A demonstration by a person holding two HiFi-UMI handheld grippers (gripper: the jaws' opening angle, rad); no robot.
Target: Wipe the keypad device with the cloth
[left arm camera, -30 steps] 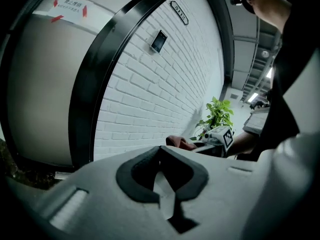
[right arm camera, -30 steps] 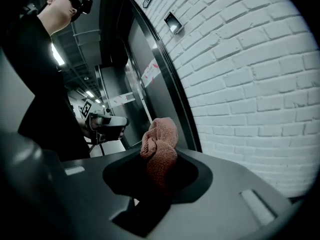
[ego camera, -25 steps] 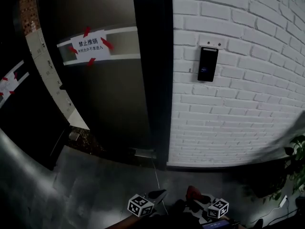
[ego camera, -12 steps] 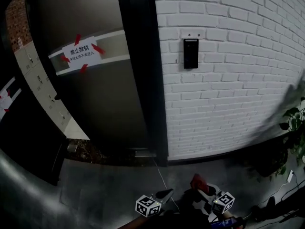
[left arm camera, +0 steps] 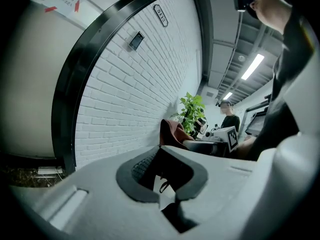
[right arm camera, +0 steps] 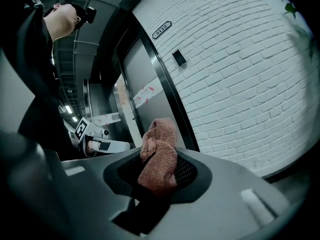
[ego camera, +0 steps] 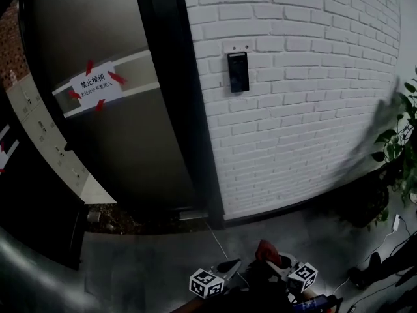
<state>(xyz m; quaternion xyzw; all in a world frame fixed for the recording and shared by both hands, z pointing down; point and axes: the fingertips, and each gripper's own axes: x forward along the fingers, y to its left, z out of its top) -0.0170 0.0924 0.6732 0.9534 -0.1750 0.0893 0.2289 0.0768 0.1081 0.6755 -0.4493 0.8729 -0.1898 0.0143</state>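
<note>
Head view has the keypad device point(ego camera: 238, 72) on the brick wall point(ego camera: 313, 109) sliding leftward, still well off. Your right gripper point(right arm camera: 160, 176) pinches the cloth point(right arm camera: 159, 154). Your left gripper point(left arm camera: 162, 170) seems pressed together, empty. Keep approaching.

- My head view looks steeply down, from well back, at the white painted brick wall point(ego camera: 313, 109).
- My left gripper view sits low, looking rightward along that wall.
- My right gripper view looks leftward; all three share the small black wall-mounted keypad device point(ego camera: 238, 72).
</note>
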